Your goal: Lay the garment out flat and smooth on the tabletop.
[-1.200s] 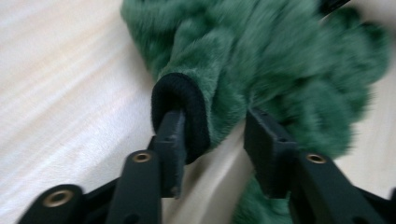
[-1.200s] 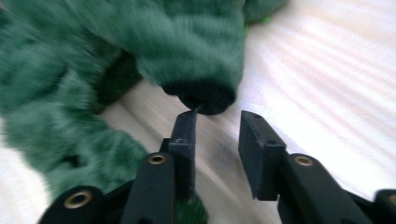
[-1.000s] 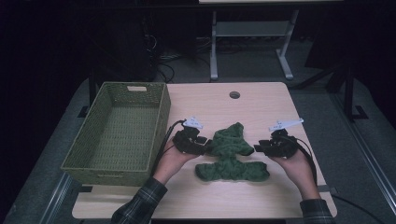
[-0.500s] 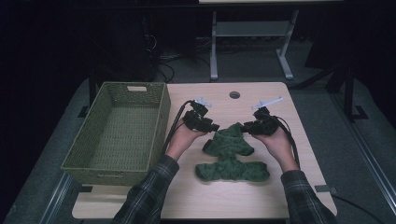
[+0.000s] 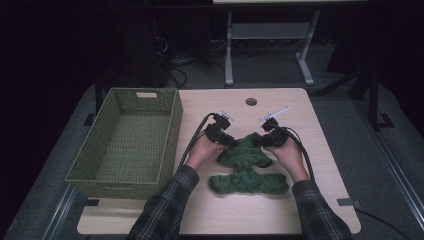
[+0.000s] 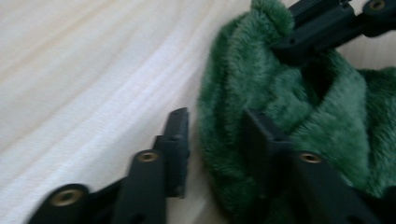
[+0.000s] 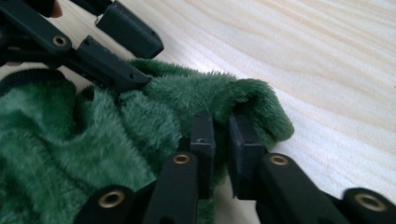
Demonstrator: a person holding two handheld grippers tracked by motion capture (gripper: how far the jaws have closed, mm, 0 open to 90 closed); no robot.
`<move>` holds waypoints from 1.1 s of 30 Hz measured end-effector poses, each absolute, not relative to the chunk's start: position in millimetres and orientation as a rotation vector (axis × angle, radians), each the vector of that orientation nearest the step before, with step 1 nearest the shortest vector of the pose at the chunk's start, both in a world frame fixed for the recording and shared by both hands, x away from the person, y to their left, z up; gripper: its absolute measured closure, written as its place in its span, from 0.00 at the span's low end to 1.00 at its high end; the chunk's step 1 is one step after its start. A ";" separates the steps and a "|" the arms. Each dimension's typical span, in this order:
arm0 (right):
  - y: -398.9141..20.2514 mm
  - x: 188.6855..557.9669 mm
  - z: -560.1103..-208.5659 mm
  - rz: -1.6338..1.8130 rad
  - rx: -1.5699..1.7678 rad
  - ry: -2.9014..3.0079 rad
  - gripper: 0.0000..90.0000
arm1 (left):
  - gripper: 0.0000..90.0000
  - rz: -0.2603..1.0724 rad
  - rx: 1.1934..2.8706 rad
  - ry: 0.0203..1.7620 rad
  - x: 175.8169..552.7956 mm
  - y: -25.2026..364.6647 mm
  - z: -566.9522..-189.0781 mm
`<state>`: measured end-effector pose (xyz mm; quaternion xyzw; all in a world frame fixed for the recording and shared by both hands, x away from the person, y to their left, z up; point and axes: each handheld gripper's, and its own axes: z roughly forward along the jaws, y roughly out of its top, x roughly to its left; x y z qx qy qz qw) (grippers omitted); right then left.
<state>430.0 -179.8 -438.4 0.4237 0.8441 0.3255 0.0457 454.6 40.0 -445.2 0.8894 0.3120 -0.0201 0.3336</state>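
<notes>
Both grippers have just been closing. The right gripper (image 7: 219, 135) pinches a fold of the green fleece garment (image 5: 247, 167). The left gripper (image 6: 215, 135) straddles the opposite edge, its 2 jaws apart; blur hides whether they press. Hands cover both sets of jaws in the high view.

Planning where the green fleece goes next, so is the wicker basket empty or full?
Empty. The high view shows the wicker basket with only its bare woven floor; the green fleece lies beside it on the table.
</notes>
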 end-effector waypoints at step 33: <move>-213.6 412.5 -450.5 0.912 1.394 2.506 0.96 | 0.97 0.183 2.222 0.864 434.6 72.4 -455.5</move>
